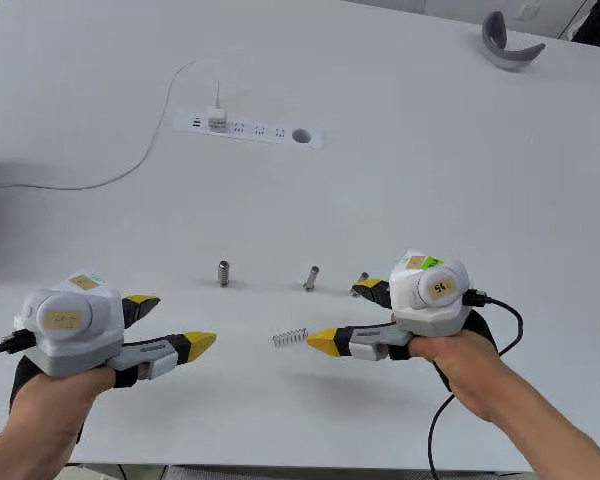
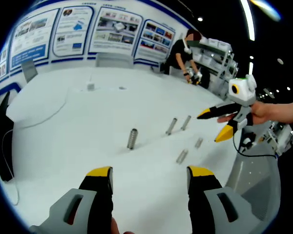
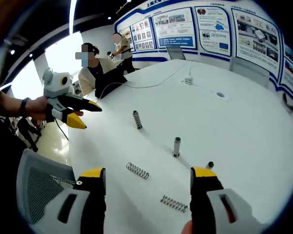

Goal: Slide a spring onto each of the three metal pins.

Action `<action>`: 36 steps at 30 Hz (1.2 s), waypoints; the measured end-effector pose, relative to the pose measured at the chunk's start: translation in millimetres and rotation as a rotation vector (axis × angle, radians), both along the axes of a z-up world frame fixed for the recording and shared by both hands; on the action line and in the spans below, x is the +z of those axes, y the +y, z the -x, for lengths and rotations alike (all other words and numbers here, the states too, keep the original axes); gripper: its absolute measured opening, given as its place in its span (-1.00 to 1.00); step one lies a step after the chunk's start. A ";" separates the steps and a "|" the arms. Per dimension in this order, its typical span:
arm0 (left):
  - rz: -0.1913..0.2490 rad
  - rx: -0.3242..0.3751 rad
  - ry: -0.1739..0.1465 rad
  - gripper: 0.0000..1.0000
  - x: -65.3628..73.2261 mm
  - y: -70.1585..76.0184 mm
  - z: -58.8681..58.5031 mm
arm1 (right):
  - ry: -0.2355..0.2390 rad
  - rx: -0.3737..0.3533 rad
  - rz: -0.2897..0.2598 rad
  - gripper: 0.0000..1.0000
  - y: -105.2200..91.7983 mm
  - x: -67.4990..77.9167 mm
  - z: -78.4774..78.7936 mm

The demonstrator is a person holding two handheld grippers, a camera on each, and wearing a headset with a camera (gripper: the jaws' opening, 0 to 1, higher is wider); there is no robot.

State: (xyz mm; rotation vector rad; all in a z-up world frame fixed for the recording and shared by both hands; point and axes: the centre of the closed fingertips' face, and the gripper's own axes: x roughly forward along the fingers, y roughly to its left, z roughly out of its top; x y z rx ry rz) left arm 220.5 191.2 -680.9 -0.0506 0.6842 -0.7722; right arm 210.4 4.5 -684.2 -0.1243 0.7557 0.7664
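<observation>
Three metal pins stand in a row on the white table. The left pin (image 1: 223, 272) (image 2: 132, 138) (image 3: 136, 119) wears a spring. The middle pin (image 1: 311, 278) (image 2: 171, 126) (image 3: 176, 146) is bare. The right pin (image 1: 360, 280) (image 3: 209, 165) is bare too and sits just beside my right gripper's far finger. One loose spring (image 1: 290, 337) (image 3: 137, 170) lies flat in front of the pins, and a second loose spring (image 3: 174, 203) (image 2: 198, 143) lies nearer the right gripper. My left gripper (image 1: 170, 322) (image 2: 150, 173) is open and empty at the near left. My right gripper (image 1: 345, 315) (image 3: 147, 173) is open and empty too.
A white power strip (image 1: 250, 128) with a plug and cable lies at the back of the table. A grey curved object (image 1: 505, 45) rests at the far right corner. A grey mesh chair (image 3: 39, 195) stands by the table edge, with people beyond.
</observation>
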 end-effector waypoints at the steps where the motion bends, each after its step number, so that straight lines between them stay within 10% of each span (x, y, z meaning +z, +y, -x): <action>1: -0.002 -0.004 -0.002 0.26 0.7 -1.2 -1.2 | -0.001 -0.014 -0.004 0.44 -3.2 1.2 1.3; 36: -0.043 -0.240 0.008 0.34 -8.8 -72.0 0.7 | 0.026 -0.244 -0.080 0.69 -60.6 0.0 40.7</action>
